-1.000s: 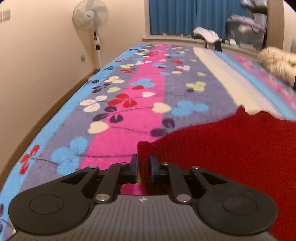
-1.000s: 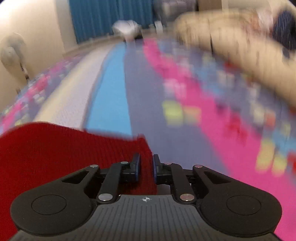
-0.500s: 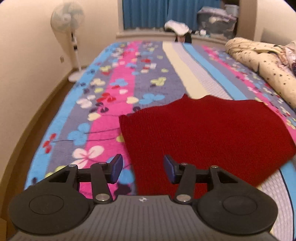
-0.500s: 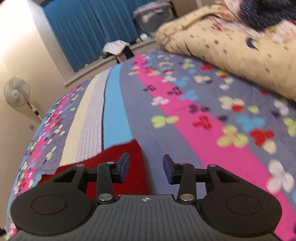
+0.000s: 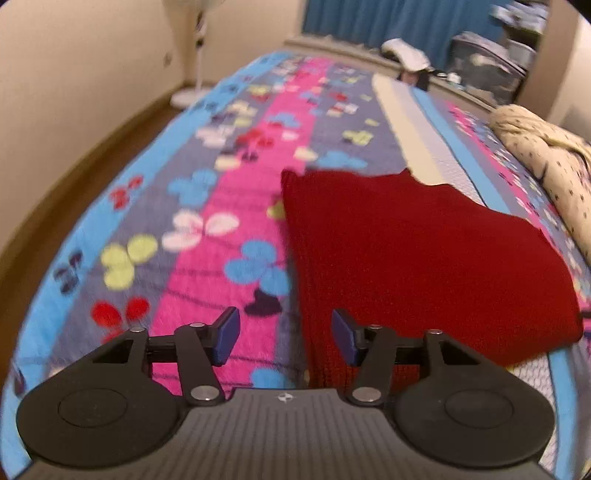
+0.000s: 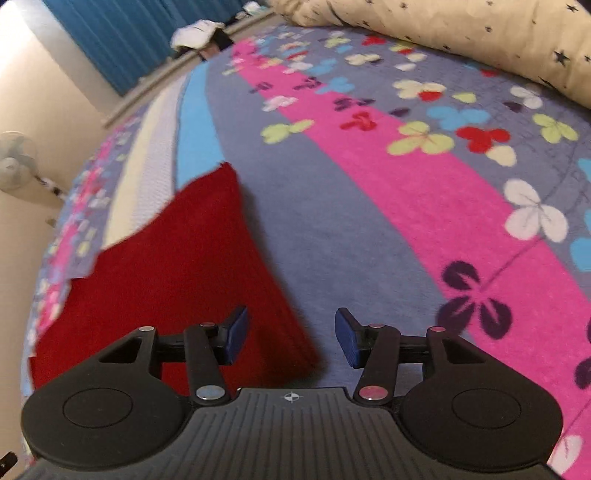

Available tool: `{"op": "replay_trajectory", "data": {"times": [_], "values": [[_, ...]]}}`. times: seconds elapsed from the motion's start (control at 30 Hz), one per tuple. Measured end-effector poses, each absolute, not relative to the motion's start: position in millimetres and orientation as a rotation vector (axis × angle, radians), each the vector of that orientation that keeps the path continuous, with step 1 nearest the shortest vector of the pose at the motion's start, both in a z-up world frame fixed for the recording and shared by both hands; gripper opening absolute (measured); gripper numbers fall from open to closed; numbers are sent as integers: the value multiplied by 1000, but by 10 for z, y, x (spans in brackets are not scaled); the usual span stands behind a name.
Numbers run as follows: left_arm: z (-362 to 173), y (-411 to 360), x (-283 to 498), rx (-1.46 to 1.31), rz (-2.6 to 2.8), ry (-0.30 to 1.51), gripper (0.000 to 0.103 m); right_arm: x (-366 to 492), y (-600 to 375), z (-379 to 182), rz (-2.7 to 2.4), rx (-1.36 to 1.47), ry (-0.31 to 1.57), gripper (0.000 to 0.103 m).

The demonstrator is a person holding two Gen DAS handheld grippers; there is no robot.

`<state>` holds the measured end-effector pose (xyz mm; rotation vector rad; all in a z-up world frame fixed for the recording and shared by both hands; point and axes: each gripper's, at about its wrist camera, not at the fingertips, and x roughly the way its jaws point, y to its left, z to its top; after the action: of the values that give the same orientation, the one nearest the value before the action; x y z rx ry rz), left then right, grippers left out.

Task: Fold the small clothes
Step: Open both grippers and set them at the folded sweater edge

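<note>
A dark red knitted garment (image 5: 406, 251) lies flat on the flowered bedspread (image 5: 207, 229). My left gripper (image 5: 283, 338) is open and empty, low over the garment's near left edge, which runs between the fingers. In the right wrist view the same red garment (image 6: 177, 266) lies at the left. My right gripper (image 6: 291, 338) is open and empty over the garment's near right corner, with the left finger above red cloth and the right finger above the bedspread (image 6: 369, 206).
A cream star-print duvet (image 6: 461, 33) is bunched along the bed's right side. A standing fan (image 5: 195, 48) and the wall are left of the bed. Blue curtains (image 5: 369, 18) and a white cloth bundle (image 5: 404, 53) are at the far end.
Both grippers were shut on the red garment's corners a second ago. They have opened, let it go, and pulled back toward its near edge. The garment now lies flat.
</note>
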<state>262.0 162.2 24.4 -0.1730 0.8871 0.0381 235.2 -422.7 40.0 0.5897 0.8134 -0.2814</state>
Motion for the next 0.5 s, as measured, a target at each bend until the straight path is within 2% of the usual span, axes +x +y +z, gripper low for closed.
{"op": "replay_trajectory", "data": {"times": [0.17,0.33,0.4,0.43,0.5], "values": [[95,1706,2739,-319,41,952,65,2442,-4198,290,-269,595,842,57],[4,1595,2834,-274,25,983,65,2503,-4142,276,-237,531,851,56],[-44,1558,2871,-263,18,996,65,2520,-4154,259,-211,539,857,45],[-64,1551,2887,-263,15,1002,62,2526,-4153,257,-190,543,858,36],[-96,1529,2919,-264,-13,1015,39,2531,-4122,287,-179,504,848,24]]}}
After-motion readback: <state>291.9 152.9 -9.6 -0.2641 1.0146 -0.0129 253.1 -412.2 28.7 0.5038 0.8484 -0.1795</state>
